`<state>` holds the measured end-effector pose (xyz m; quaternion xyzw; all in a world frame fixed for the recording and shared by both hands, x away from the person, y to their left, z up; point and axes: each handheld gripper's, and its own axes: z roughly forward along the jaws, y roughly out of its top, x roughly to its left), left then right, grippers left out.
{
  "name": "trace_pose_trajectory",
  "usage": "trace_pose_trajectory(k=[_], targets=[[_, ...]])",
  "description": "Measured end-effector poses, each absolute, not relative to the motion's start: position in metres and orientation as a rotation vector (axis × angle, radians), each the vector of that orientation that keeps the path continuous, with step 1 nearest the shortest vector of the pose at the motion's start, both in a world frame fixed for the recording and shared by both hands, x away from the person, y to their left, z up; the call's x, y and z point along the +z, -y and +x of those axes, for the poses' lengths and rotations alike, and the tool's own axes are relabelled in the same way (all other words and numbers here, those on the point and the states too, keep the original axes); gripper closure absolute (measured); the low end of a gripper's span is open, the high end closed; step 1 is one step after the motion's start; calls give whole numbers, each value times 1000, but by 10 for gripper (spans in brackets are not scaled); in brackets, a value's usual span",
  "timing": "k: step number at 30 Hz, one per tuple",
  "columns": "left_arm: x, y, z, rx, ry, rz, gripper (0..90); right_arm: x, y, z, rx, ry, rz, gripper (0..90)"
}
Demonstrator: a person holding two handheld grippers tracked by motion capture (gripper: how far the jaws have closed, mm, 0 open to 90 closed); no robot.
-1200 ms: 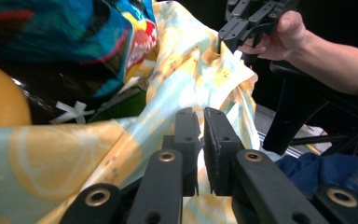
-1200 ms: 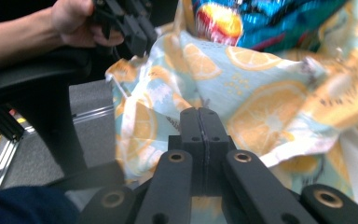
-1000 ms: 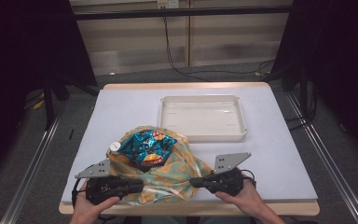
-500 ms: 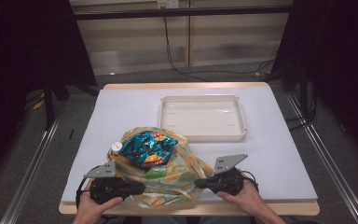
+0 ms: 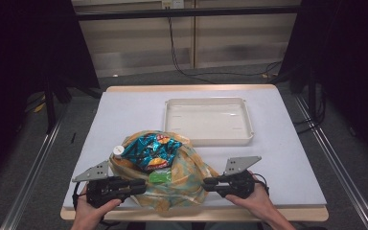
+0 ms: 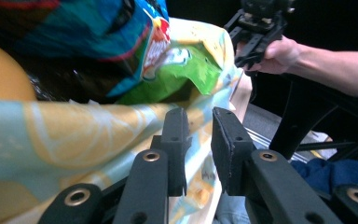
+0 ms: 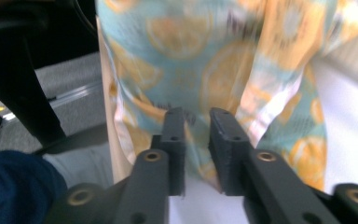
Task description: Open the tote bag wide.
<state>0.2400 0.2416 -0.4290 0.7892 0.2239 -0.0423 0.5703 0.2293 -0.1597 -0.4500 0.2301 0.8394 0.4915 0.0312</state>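
Left tool (image 5: 139,186) and right tool (image 5: 210,182) sit at either side of the lemon-print bag (image 5: 187,179), jaws narrowly apart and just been opening, film between them but no pinch visible. Bag slumps at the near table (image 5: 124,110) edge, chip packets (image 5: 146,151) and a white cap (image 5: 118,149) spilling from its mouth. Risk: thin film slips free, bag sags off the edge, packets miss the tray (image 5: 249,136).

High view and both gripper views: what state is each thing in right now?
Lemon-print bag: lying on the table, mouth open, stuffed.
Blue chip packet: sticking out of the bag's mouth.
Green packet: inside the bag, partly covered.
White tray: empty, apart from the bag.
Left gripper: jaws slightly apart, just been opening, at the bag's fabric.
Right gripper: jaws slightly apart, just been opening, bag fabric ahead.
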Motion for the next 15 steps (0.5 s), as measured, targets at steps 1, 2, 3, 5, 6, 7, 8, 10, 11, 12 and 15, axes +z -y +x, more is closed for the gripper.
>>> trace_pose_trajectory(k=[1,2,3,5,6,7,8,10,11,12,15], targets=[[-429,-241,242,-92,-521,1856,746,-444,161,228,1540,-2562,698,680],[-429,-241,243,-95,-520,1861,746,-444,161,228,1540,-2562,698,680],[-429,-239,243,-94,-525,1861,721,-438,162,226,1568,-2536,683,633],[-432,-236,244,-93,-526,1873,704,-435,162,226,1582,-2526,681,620],[-433,-236,244,-91,-521,1892,704,-432,162,225,1592,-2510,667,606],[-435,-234,244,-99,-530,1892,704,-429,162,224,1601,-2491,668,594],[-436,-233,245,-101,-529,1898,703,-426,161,224,1610,-2476,662,581],[-439,-231,244,-113,-532,1910,703,-420,159,224,1634,-2455,655,567],[-444,-227,242,-135,-520,1937,703,-414,156,226,1647,-2436,648,561],[-444,-227,242,-135,-520,1937,703,-412,154,227,1654,-2430,644,557],[-448,-223,236,-127,-501,1995,703,-405,147,230,1679,-2419,630,539]])
